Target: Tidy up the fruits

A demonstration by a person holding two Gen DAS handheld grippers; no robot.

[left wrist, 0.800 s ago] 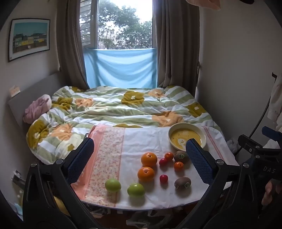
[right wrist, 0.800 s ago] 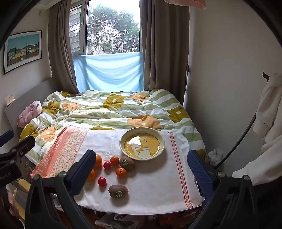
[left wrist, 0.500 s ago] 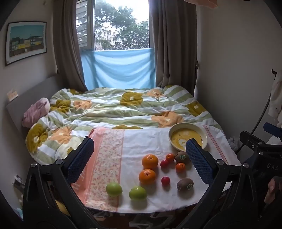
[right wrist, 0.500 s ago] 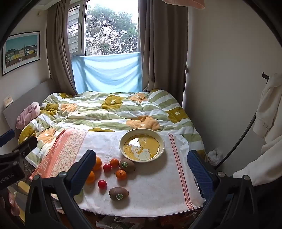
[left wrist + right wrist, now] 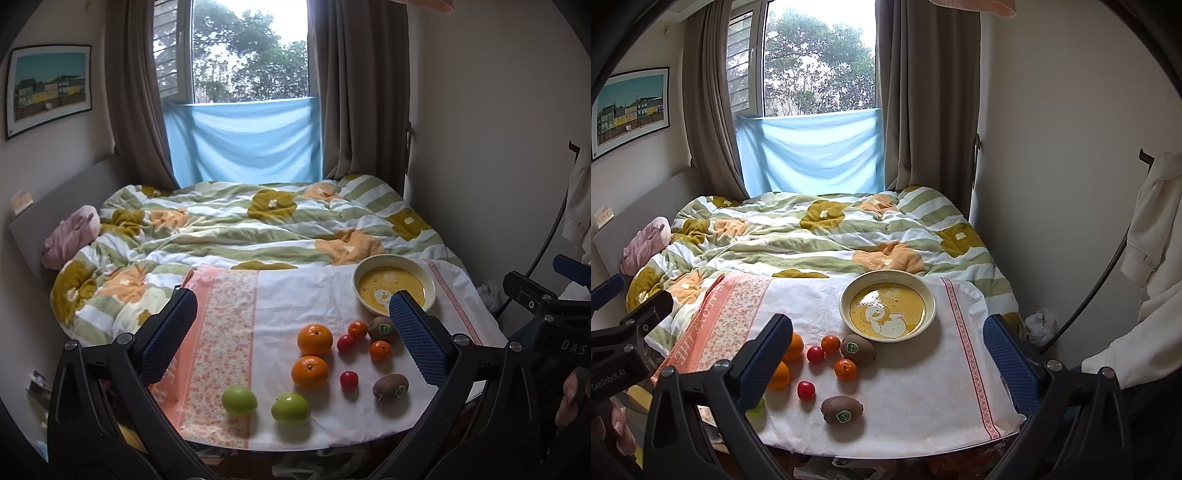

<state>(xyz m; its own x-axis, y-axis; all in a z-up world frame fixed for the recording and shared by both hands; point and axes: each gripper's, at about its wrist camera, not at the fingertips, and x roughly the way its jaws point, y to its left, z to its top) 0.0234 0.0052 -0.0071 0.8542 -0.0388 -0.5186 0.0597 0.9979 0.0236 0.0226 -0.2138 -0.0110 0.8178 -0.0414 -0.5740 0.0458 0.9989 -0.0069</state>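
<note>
Fruit lies on a cloth-covered table (image 5: 295, 295) at the foot of a bed. Two oranges (image 5: 314, 339) sit in the middle, two green apples (image 5: 239, 399) near the front edge, two kiwis (image 5: 842, 409) to the right, with small red tomatoes (image 5: 806, 390) and small tangerines (image 5: 846, 369) between them. A cream bowl (image 5: 888, 280) with a yellow duck-printed inside stands at the back right. My left gripper (image 5: 293, 332) hangs open above the fruit, holding nothing. My right gripper (image 5: 886, 354) is open too, above the kiwis and bowl.
A rumpled flowered duvet (image 5: 240, 229) covers the bed behind the table. A pink pillow (image 5: 70, 236) lies at the left by the headboard. A white garment (image 5: 1156, 240) hangs on a rack at the right. Clutter lies under the table's front edge.
Both views have shifted slightly: the table and fruit sit a little lower and further off. Neither gripper has changed its opening, and no fruit has moved.
</note>
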